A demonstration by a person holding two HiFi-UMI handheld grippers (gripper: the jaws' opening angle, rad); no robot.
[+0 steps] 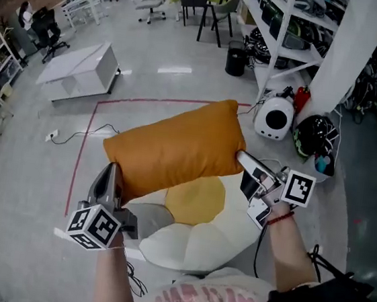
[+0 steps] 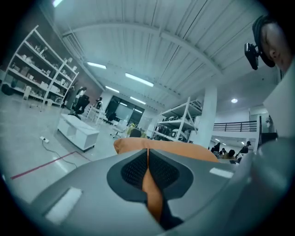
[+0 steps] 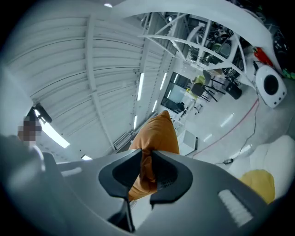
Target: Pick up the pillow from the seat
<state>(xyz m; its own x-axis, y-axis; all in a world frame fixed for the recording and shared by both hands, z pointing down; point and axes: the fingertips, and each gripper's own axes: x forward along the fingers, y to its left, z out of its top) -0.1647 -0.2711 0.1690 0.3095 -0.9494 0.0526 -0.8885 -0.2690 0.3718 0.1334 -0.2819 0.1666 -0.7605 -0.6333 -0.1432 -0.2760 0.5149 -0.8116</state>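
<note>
Grey polished floor [image 1: 29, 183], marked with a red tape line [image 1: 79, 161], surrounds a white padded seat [image 1: 191, 245] that carries a round yellow cushion [image 1: 195, 198]. A low white cabinet [image 1: 83, 67] stands well apart from the seat.

1. Pillow position: the orange rectangular fabric pillow [image 1: 175, 149] hangs clear of the seat, above it, spanning the gap between my two grippers. Its long axis runs tilted, with the right end higher in the head view.
2. Left gripper [image 1: 110, 172]: I hold the jaws almost fully together. The ribbed pads pinch a thin fold of orange fabric at the pillow's lower left end.
3. Right gripper [image 1: 242, 156]: I hold the jaws slightly apart. They clamp a thicker bunch of the pillow's right edge, and the fabric fills the gap between the pads.
4. Both grippers point roughly level.
</note>
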